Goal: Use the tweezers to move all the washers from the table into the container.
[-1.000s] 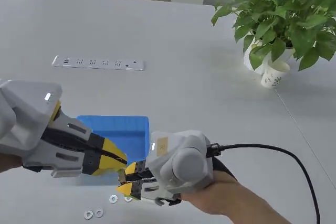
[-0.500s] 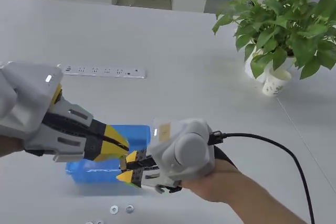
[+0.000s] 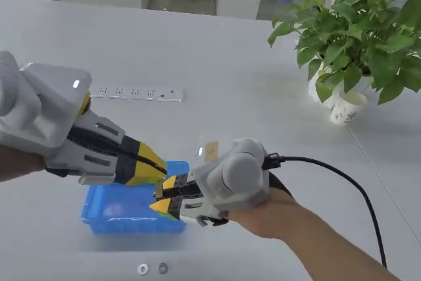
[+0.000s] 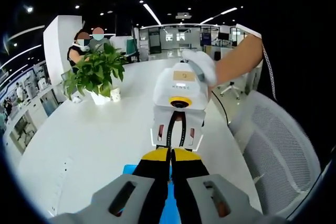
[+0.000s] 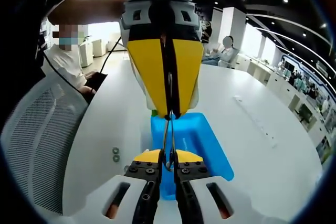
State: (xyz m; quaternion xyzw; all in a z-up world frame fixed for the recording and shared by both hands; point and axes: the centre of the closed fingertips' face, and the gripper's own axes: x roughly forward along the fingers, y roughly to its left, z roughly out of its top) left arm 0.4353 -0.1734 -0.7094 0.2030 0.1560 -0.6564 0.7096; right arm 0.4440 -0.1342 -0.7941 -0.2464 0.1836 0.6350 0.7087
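Note:
Thin metal tweezers [image 5: 168, 135] run between the two grippers, which face each other tip to tip. My right gripper [image 5: 168, 157] is shut on one end of them, and my left gripper [image 5: 168, 114] is shut on the other end. Both sets of yellow jaws hang over the blue container [image 3: 125, 210], the left gripper [image 3: 161, 165] just above the right gripper [image 3: 162, 199]. In the right gripper view the container [image 5: 202, 142] lies straight below the tweezers. Two washers [image 3: 152, 268] lie on the table in front of the container, and again as washers [image 5: 116, 154] left of it. Whether the tweezers hold a washer is hidden.
A white power strip [image 3: 135, 93] lies on the table behind the container. At the far right stand a potted plant [image 3: 355, 37] and a paper cup [image 3: 346, 108]. The right gripper's black cable [image 3: 342, 182] trails to the right. A mesh chair [image 4: 283, 145] stands by the table.
Both grippers, still tip to tip on the tweezers, have risen from near the washers to above the container. The head camera has tilted, so the table sits lower in the picture.

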